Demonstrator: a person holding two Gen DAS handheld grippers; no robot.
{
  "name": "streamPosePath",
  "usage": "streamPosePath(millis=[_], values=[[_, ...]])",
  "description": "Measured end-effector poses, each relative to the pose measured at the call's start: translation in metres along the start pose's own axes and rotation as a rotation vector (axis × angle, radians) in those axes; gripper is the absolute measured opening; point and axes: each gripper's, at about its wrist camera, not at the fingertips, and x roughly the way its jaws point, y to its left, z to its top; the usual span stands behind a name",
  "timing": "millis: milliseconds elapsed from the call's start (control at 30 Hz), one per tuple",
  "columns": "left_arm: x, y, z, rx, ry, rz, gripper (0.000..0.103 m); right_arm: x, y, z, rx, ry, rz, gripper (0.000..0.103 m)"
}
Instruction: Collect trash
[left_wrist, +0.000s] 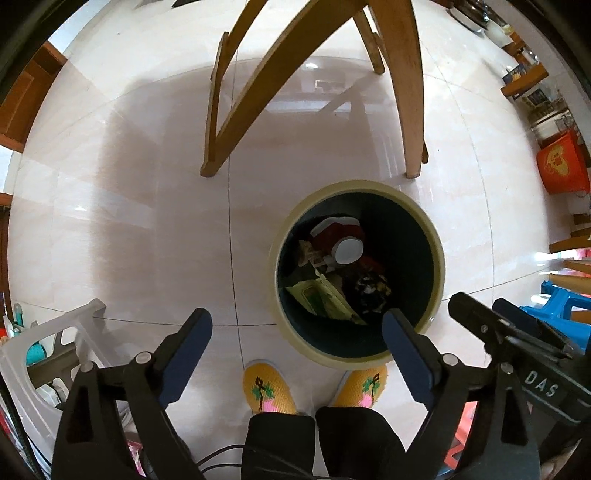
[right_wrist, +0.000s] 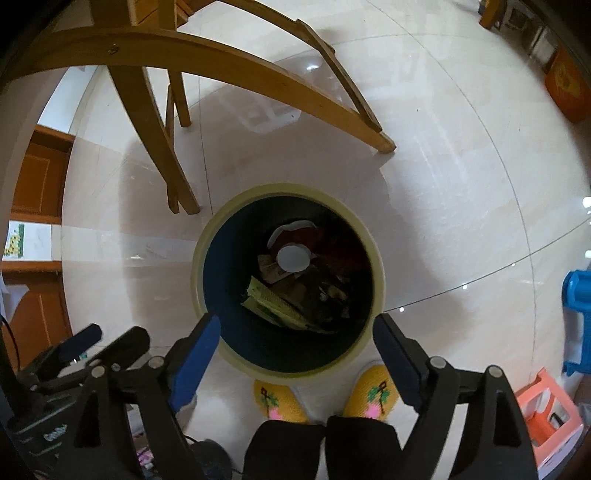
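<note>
Trash bin (right_wrist: 375, 258): rigid, likely light; cup (right_wrist: 292, 258) and wrappers inside. Grip the rim. Left gripper (left_wrist: 297, 328) and right gripper (right_wrist: 295, 332) jaws released, empty.

wooden chair (left_wrist: 406, 92), yellow slippers (left_wrist: 267, 387) — tiled floor (left_wrist: 129, 221)

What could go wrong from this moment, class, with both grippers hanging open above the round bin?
1. The round cream-rimmed bin stands right against the person's yellow knitted slippers; a step forward might tip it.
2. The wooden chair legs stand close behind the bin, so a swinging left gripper or right gripper could knock them.
3. Loose items already lie inside, like the green flat packet; tipping would spill them.
</note>
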Motion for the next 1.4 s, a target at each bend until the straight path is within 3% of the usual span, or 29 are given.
streamPosePath(millis=[267,533,1133,1400], values=[[-0.042,-0.008,-0.008,-0.003,-0.037,0.001,0.092,-0.024,0.007,-0.008,-0.044,-0.002,-0.010,0.085],[-0.110,-0.008,-0.010,-0.021,-0.078,0.008,0.092,-0.075,0.015,-0.010,-0.045,-0.001,-0.007,0.085],[-0.330,-0.024,-0.021,-0.025,-0.281,0.005,0.092,-0.292,0.057,-0.011,-0.168,-0.199,0.070,0.085],[-0.390,-0.037,-0.027,-0.017,-0.354,0.001,0.092,-0.366,0.061,-0.013,-0.178,-0.283,0.109,0.085]])
